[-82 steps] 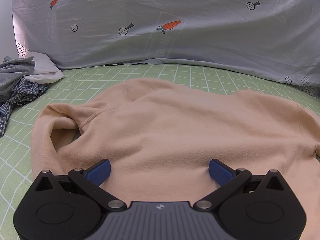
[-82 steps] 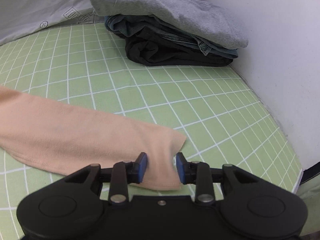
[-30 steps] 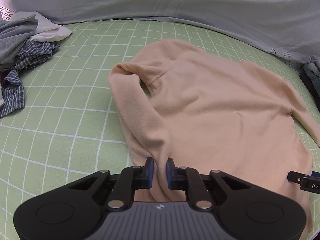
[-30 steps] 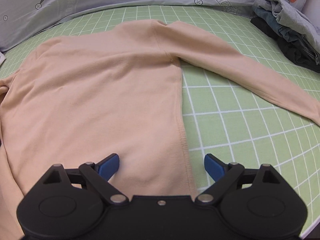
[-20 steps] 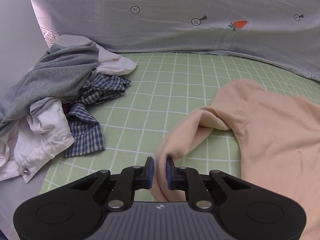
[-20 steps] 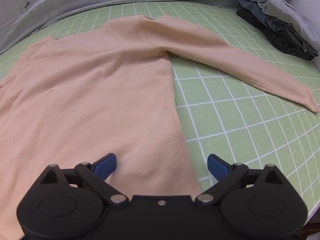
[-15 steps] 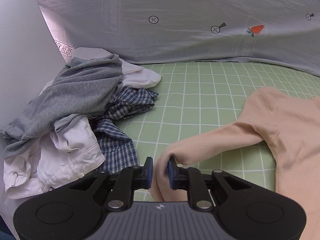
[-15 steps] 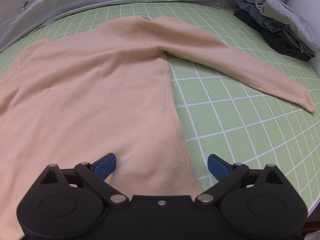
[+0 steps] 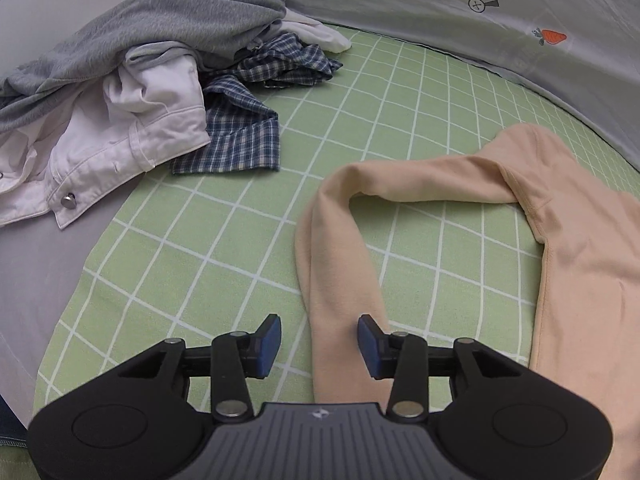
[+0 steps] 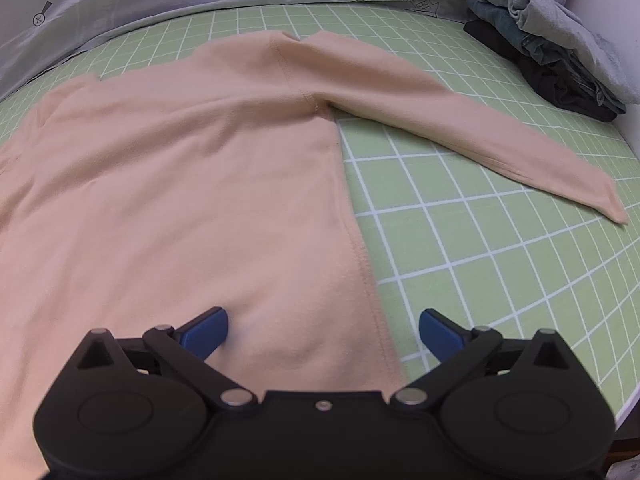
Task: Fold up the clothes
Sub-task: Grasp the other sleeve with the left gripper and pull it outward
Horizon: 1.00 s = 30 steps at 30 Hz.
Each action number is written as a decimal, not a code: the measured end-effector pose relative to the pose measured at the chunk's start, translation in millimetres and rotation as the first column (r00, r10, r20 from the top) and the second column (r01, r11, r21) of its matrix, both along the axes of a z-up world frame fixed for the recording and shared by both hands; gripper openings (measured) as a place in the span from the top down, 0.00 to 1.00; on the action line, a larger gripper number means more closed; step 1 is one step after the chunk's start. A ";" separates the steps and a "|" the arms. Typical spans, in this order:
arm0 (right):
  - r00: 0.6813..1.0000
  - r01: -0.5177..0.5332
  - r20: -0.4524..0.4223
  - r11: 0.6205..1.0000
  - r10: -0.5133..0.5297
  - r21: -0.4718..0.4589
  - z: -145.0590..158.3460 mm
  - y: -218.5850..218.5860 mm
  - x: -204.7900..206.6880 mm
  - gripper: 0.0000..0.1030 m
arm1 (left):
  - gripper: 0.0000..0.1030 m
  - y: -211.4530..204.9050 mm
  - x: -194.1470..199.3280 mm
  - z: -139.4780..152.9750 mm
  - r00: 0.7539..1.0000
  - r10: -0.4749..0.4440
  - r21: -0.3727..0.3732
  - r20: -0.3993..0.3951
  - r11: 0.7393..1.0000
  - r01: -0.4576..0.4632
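A peach long-sleeved sweater (image 10: 192,184) lies flat on the green checked sheet (image 10: 500,264). Its left sleeve (image 9: 336,264) bends out from the shoulder and runs down towards my left gripper (image 9: 319,344). That gripper's jaws are opening; the sleeve end lies between the blue pads, closer to the right one, and is not pinched. The right sleeve (image 10: 472,128) lies stretched out towards the right. My right gripper (image 10: 322,330) stands wide open over the sweater's lower right hem, its jaws still opening and straddling the side seam.
A loose heap of clothes (image 9: 132,92), grey, white and blue plaid, lies at the upper left. A folded stack (image 10: 552,40) of grey, denim and black garments sits at the far right. A grey carrot-print cloth (image 9: 460,8) bounds the back. The bed edge (image 9: 36,264) falls away at left.
The left gripper carried the sleeve end leftward away from the sweater body, stretching the sleeve out, then opened its jaws and let go. The right gripper stayed over the hem and opened slightly wider.
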State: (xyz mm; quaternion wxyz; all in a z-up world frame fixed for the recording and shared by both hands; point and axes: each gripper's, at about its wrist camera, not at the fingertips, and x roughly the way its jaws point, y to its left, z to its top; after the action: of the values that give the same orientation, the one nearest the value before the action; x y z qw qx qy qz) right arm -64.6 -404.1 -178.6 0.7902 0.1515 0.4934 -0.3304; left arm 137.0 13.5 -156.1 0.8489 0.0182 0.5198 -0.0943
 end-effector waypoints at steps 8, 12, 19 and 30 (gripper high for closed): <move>1.000 -0.002 0.000 1.000 0.002 -0.001 -0.6 0.4 1.7 0.00 | 0.98 4.1 -0.4 7.2 0.997 0.019 0.058 0.080 0.998 -0.024; 1.000 -0.002 0.002 1.000 0.002 -0.005 -0.7 1.7 0.1 0.00 | 0.98 17.2 2.9 31.2 0.965 0.022 0.215 0.260 0.973 -0.081; 1.000 0.011 0.009 1.000 -0.011 -0.008 -0.9 2.1 -2.0 0.00 | 0.93 31.8 11.3 30.0 0.965 -0.087 0.313 0.246 0.950 0.005; 1.000 0.021 0.001 1.000 -0.021 -0.022 -0.9 4.2 -1.3 0.00 | 0.87 53.1 12.2 22.4 0.988 0.121 -0.150 0.099 0.983 -0.105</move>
State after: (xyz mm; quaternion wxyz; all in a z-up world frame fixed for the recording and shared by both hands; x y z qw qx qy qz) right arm -65.9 -400.0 -179.5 0.7885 0.1478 0.4879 -0.3440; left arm 149.2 66.6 -133.7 0.8787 -0.0678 0.4653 -0.0823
